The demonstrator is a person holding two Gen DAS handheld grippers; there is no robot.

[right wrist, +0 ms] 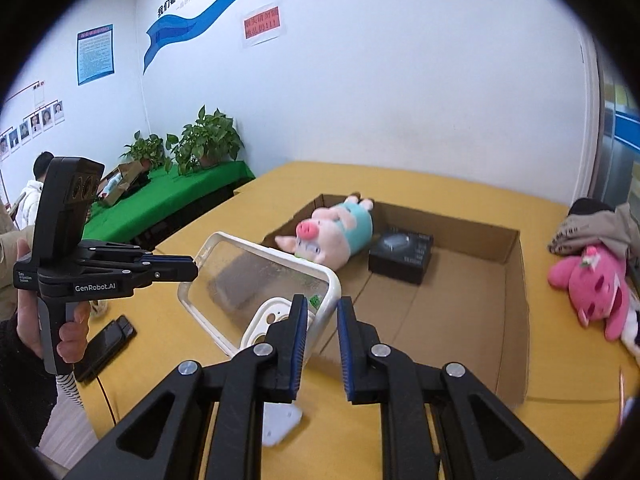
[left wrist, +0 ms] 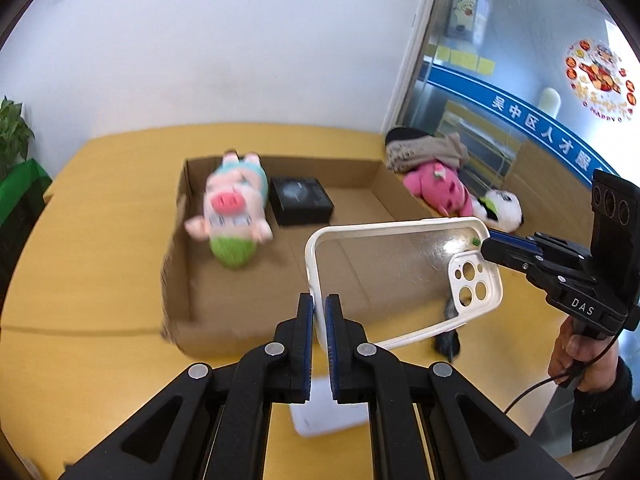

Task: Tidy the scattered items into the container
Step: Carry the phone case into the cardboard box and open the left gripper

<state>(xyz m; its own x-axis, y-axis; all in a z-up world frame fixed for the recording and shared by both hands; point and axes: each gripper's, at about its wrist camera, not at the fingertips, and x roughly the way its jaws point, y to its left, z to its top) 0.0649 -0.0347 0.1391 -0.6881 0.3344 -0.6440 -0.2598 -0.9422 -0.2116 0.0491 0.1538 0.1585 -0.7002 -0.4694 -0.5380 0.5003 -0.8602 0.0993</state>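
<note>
White-rimmed and clear-backed, the plastic phone case [left wrist: 404,280] hangs above the open cardboard box [left wrist: 182,280] — left gripper [left wrist: 319,312] pinching its bottom edge, right gripper [right wrist: 322,314] clamped on its camera-end edge — above the yellow table [left wrist: 100,272].

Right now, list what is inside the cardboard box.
Inside the cardboard box: a pig plush and a small black box. The held phone case hides the near left corner.
</note>
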